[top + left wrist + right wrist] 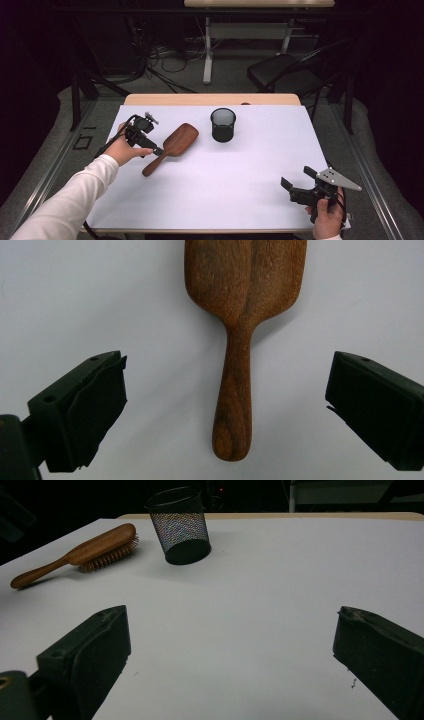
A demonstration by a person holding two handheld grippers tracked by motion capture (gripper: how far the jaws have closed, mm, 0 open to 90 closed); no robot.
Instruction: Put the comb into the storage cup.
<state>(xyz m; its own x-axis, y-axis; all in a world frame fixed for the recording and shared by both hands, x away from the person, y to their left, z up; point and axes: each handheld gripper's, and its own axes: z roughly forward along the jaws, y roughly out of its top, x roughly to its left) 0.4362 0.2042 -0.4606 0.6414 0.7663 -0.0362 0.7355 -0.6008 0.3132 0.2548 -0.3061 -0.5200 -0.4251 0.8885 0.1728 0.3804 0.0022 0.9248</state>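
Note:
A brown wooden hairbrush (170,146) lies bristles-down on the white table (240,175), left of centre, its handle pointing to the near left. My left gripper (154,146) hovers over that handle, open. In the left gripper view the handle (235,390) runs between the two spread jaws of the left gripper (227,372), untouched. A black mesh cup (223,125) stands upright behind the middle. My right gripper (297,177) is open near the front right corner, holding nothing. The right gripper view looks past the right gripper (232,622) to the hairbrush (85,552) and the mesh cup (180,525).
Behind the table are a dark chair (285,72), the legs of another desk (207,50) and cables on the floor (165,60). Metal rails run along both sides of the table.

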